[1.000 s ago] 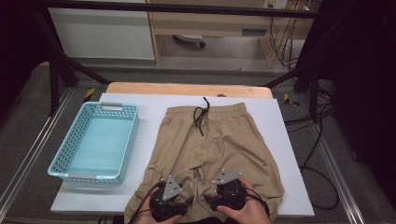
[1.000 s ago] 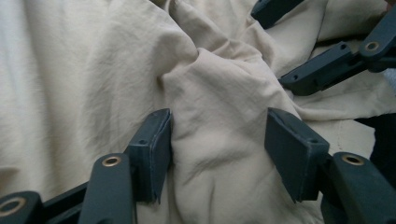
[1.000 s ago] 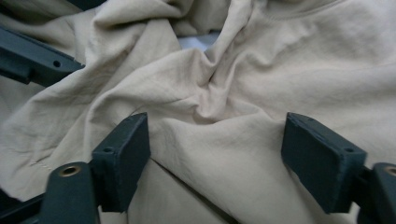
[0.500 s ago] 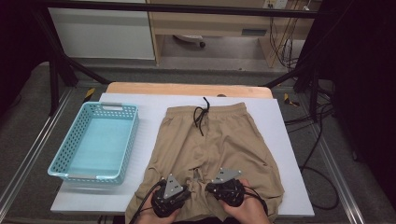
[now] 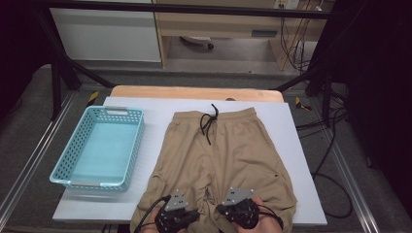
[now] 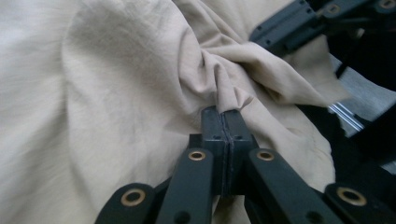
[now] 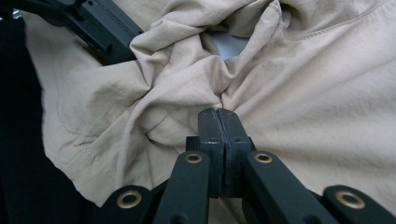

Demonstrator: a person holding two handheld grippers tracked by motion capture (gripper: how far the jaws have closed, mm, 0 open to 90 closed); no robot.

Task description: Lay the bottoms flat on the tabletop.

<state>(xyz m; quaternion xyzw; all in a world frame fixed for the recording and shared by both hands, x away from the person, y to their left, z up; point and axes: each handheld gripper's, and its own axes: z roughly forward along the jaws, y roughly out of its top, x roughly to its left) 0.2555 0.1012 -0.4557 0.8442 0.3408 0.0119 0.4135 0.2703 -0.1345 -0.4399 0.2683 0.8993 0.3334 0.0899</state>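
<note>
Tan shorts (image 5: 228,155) lie flat on the white table, waistband and black drawstring (image 5: 209,124) at the far end. Both hands are at the near hem, either side of the crotch. My left gripper (image 5: 180,203) has just closed; in the left gripper view its jaws (image 6: 224,114) meet on a pinched fold of the tan cloth (image 6: 140,93). My right gripper (image 5: 237,198) has also just closed, and its jaws (image 7: 218,114) are shut on a bunched fold of the shorts (image 7: 303,93). Each gripper view shows the other gripper close by, across the wrinkled cloth.
A light blue plastic basket (image 5: 131,145) stands on the table's left side, close to the shorts' left leg. Bare white table (image 5: 291,126) runs along the right of the shorts. Cables (image 5: 335,160) hang off the table's right edge.
Both hands stay at the near hem. The right gripper has shifted slightly, and the cloth between the two grippers looks more gathered.
</note>
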